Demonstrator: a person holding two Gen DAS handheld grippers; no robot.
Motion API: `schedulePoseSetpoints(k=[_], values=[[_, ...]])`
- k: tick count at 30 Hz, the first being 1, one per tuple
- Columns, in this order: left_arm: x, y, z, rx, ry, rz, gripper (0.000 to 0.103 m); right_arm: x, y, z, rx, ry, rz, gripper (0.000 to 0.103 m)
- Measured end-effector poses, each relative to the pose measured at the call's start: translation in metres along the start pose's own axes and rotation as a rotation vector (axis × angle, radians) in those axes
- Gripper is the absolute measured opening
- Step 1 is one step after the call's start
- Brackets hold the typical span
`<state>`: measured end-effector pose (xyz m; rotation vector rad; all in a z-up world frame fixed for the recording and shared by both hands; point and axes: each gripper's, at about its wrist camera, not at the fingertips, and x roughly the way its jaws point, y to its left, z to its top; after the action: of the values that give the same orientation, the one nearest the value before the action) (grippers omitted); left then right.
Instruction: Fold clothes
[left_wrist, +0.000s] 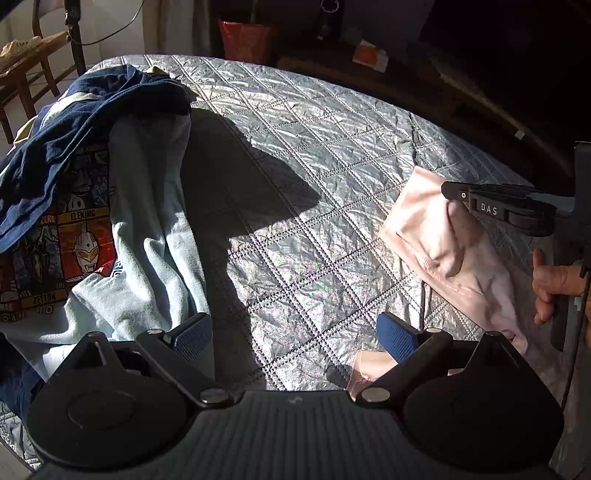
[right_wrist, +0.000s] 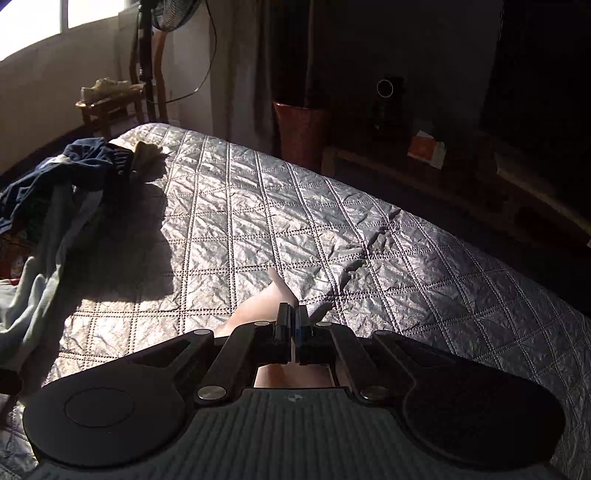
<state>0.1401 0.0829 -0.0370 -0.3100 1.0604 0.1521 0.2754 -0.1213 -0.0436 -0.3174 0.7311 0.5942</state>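
A pale pink garment (left_wrist: 443, 251) lies on the quilted silver bedspread (left_wrist: 314, 184) at the right. My right gripper (left_wrist: 454, 192) is shut on its upper edge and lifts a fold; in the right wrist view the gripper (right_wrist: 293, 314) has its jaws closed on pink cloth (right_wrist: 258, 306). My left gripper (left_wrist: 295, 336) is open and empty, low over the bedspread, with a pink corner (left_wrist: 369, 369) under its right finger. A heap of clothes lies at the left: a navy garment (left_wrist: 85, 107), a light blue garment (left_wrist: 147, 229) and a cartoon-print shirt (left_wrist: 62, 240).
The heap also shows at the left of the right wrist view (right_wrist: 74, 177). A wooden chair (left_wrist: 26, 62) stands beyond the bed's far left corner. A red-orange basket (left_wrist: 243, 40) and dark furniture stand behind the bed. The heap casts a dark shadow (left_wrist: 236, 184).
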Motion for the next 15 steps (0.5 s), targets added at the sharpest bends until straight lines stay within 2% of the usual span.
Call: schedulePoseSetpoints(k=[2, 5, 9, 12, 15], values=[[-0.002, 0.003, 0.001, -0.014, -0.006, 0.0, 0.095, -0.026, 0.01, 0.0, -0.03, -0.046, -0.066, 0.002], [-0.004, 0.004, 0.003, -0.014, -0.021, 0.014, 0.095, -0.077, 0.039, -0.014, -0.046, -0.14, -0.109, 0.002], [-0.008, 0.007, 0.005, -0.027, -0.036, 0.022, 0.095, -0.131, 0.095, -0.059, -0.03, -0.183, -0.15, 0.002], [-0.01, 0.005, 0.005, -0.024, -0.041, 0.018, 0.095, -0.138, 0.133, -0.098, 0.023, -0.134, -0.169, 0.002], [-0.01, -0.001, 0.002, -0.005, -0.04, 0.016, 0.095, -0.109, 0.158, -0.135, 0.078, 0.01, -0.156, 0.003]])
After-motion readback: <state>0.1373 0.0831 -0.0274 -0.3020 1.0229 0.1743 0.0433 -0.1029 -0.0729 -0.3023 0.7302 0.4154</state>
